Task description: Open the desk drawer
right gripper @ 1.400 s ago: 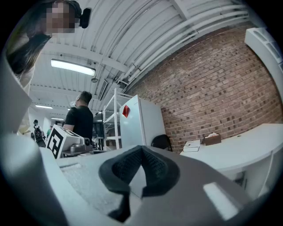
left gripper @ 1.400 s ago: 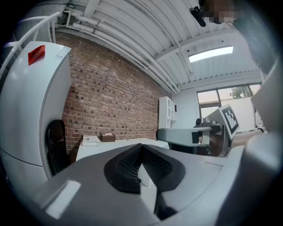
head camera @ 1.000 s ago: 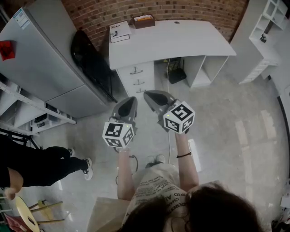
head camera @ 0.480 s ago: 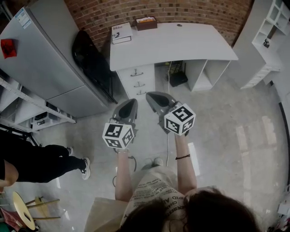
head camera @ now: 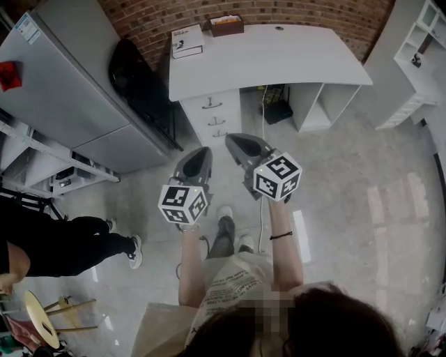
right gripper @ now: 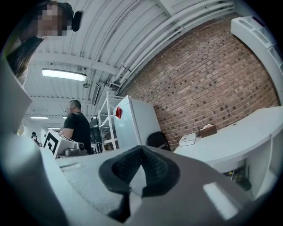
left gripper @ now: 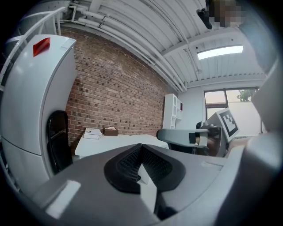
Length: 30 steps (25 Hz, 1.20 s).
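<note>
Far left in the head view: grey fridge with a red label, a rack below it, and lower down a person in black beside a stool. Next along, a black chair between fridge and desk, with a brick wall behind. On the desk's back left corner, a book, and just right of it a brown box. Under the desk's left end, the drawers: a stack of three, each with a small handle, all shut flush. Right of the stack, an open knee space with a black box on the floor, then open cubbies.

Nearer, mid-frame, left gripper: held in the air over the floor, short of the drawers, pointed toward them, touching nothing. Closed tip to tip in its own view, with nothing between. Just to its right, right gripper: likewise aimed at the desk, likewise closed on nothing, apart from its neighbour. Far right, a white shelf unit.
</note>
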Tool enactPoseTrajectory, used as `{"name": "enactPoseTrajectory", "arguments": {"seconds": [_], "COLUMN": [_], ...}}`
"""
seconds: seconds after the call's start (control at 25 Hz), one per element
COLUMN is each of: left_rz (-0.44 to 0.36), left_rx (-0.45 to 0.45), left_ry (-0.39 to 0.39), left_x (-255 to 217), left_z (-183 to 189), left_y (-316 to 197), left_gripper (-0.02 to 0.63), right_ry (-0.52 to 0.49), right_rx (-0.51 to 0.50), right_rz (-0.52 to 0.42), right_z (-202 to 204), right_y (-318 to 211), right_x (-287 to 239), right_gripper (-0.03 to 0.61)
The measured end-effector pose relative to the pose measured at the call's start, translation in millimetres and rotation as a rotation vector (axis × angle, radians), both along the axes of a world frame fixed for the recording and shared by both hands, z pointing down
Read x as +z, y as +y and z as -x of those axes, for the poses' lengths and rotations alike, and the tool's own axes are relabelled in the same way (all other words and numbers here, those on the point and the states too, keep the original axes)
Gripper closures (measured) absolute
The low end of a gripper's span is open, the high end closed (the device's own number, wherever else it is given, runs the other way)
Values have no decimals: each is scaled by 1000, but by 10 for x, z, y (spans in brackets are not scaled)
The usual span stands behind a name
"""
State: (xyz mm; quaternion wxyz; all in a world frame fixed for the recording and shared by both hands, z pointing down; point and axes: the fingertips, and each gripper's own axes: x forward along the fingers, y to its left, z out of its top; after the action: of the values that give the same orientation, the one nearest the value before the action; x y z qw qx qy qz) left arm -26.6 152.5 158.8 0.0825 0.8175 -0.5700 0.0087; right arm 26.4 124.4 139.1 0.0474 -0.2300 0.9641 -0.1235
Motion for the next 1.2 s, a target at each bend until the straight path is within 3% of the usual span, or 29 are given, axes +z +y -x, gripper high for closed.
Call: {"name": "enactPoseTrajectory", "arguments": {"seconds": [1.2], "left_rz": [59], "left_rx": [98], "left_ry": [31], "left_x": [405], "left_z": [1026], "left_y": [-1708], "left_gripper": [612], "right_ry": [41], "right_rx": [70], "right_rz": [57], "right_z": [999], "right_y": [-1655], "right_x": [343], "right_gripper": [577]}}
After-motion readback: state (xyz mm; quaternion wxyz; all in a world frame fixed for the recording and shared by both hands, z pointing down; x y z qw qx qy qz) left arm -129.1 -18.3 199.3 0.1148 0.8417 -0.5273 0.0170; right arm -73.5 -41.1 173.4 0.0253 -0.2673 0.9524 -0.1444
